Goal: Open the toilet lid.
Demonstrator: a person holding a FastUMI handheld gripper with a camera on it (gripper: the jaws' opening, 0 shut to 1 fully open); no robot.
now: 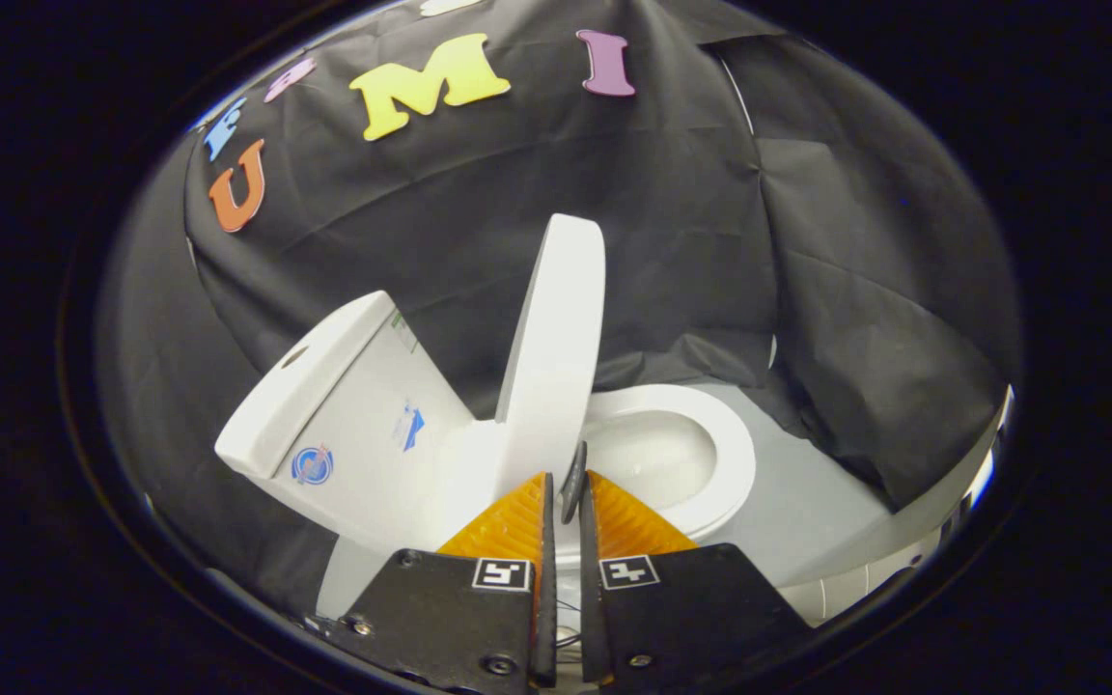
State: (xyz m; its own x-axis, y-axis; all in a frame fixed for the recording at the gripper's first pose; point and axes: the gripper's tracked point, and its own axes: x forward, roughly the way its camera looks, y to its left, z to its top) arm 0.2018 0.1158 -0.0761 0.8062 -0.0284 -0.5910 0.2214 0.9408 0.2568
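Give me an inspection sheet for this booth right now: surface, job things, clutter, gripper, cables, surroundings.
Surface: pale grey floor under the toilet.
Job's things: toilet lid raised, standing nearly upright over the seat; bowl exposed; tank behind the lid, stickers on its side.
Clutter: nothing seen.
Gripper: gripper close to the base of the lid, fingers nearly closed with a narrow gap; a small dark piece sits between the tips; whether they press on anything, cannot tell.
Cables: thin wires low between the fingers.
Surroundings: black cloth wall behind and beside the toilet.
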